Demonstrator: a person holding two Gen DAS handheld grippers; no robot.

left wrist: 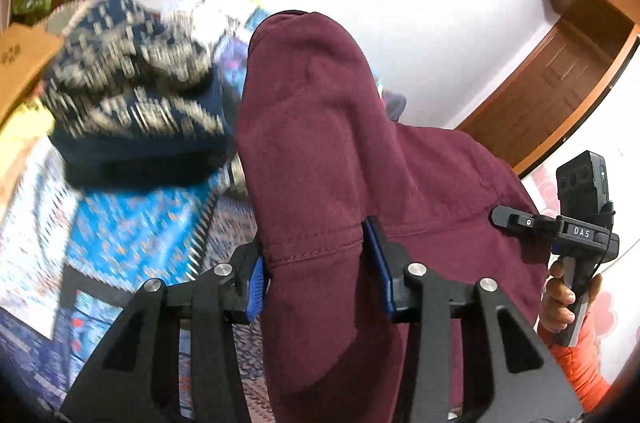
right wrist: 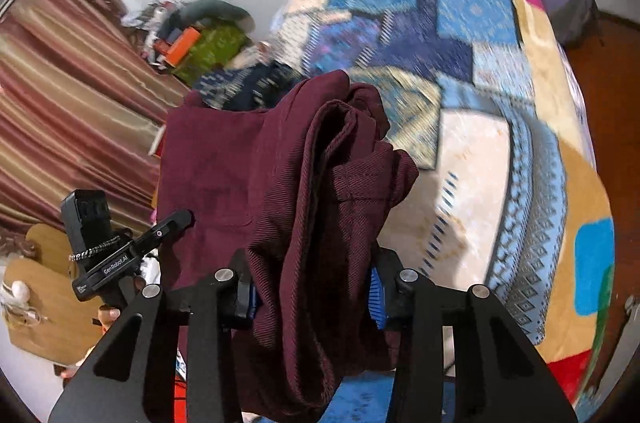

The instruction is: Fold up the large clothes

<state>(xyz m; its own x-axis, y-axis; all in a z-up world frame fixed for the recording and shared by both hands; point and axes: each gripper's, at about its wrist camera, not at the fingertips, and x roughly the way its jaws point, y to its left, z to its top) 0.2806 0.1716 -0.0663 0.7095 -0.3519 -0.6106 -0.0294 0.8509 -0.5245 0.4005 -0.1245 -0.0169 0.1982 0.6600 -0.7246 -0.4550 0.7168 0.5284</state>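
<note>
The left gripper (left wrist: 320,263) is clamped on a dark red garment (left wrist: 320,143), and a thick fold of the cloth sits squeezed between its blue pads (left wrist: 380,263). The cloth bulges up ahead of the fingers and hangs down below them. The right gripper (right wrist: 314,293) is pinching the same garment (right wrist: 320,183), with a bunched, folded edge caught between its pads (right wrist: 376,297). The cloth stretches from one gripper to the other. From the left gripper, the other gripper shows far off to the right side, held in a hand (left wrist: 560,299) with an orange sleeve (left wrist: 584,363). Ahead of the left gripper and to its left lies a dark blue patterned cloth (left wrist: 132,103). Under and ahead of the right gripper lies a blue patchwork blanket (right wrist: 480,63). A striped curtain (right wrist: 72,95) hangs far off to its left.
</note>
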